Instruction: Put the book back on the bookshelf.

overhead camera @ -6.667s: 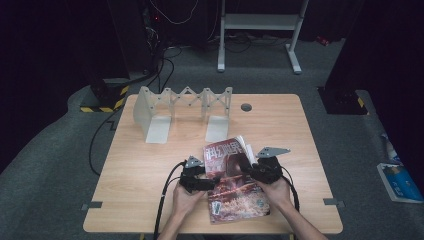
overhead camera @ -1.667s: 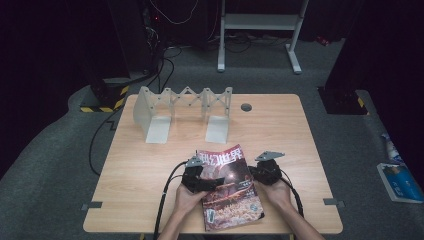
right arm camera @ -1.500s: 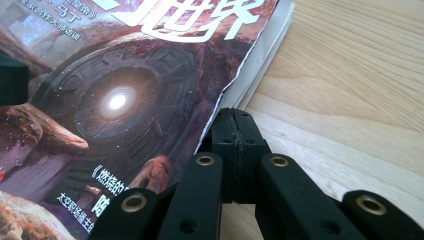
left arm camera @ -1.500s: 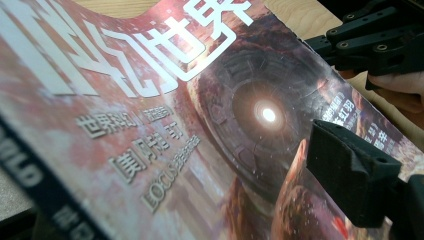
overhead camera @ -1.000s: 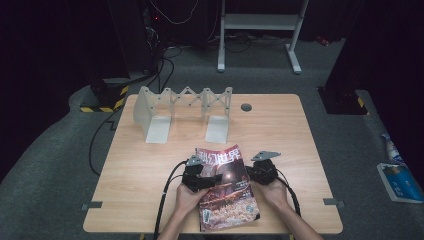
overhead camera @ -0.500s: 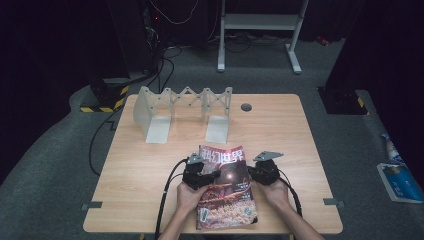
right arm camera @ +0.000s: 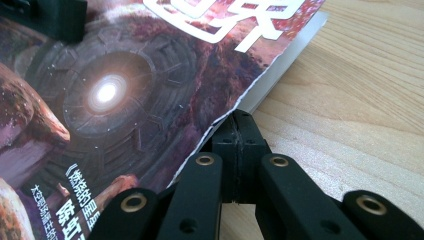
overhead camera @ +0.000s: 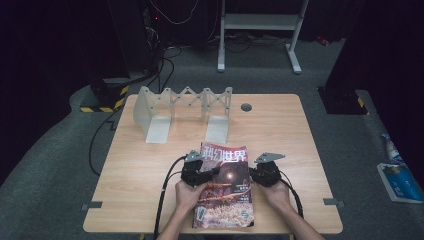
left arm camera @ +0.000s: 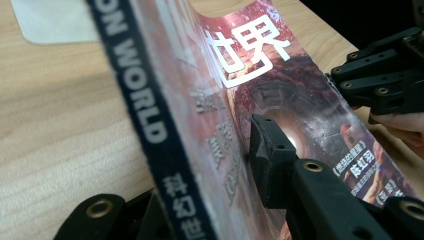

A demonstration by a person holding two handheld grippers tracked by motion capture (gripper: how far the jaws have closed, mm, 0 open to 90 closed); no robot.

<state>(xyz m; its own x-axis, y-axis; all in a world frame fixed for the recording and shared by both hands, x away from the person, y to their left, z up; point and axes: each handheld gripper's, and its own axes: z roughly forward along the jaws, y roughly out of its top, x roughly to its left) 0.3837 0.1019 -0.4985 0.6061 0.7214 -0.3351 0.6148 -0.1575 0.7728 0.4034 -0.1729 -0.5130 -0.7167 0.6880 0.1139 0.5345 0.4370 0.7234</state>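
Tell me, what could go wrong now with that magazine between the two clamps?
The left gripper has just been closing on the spine edge of the magazine, one jaw on the cover, one under it; more squeeze could crease it. The right gripper is shut at the cover's opposite edge, where the paper already looks nicked; a pull might tear it. The magazine's near end lies close to the table edge, so a slip could send it off.

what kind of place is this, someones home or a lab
Most likely a lab or recording studio, not a home: a bare wooden table on grey carpet, dark surroundings, cables trailing to equipment behind, and a metal stand at the back.
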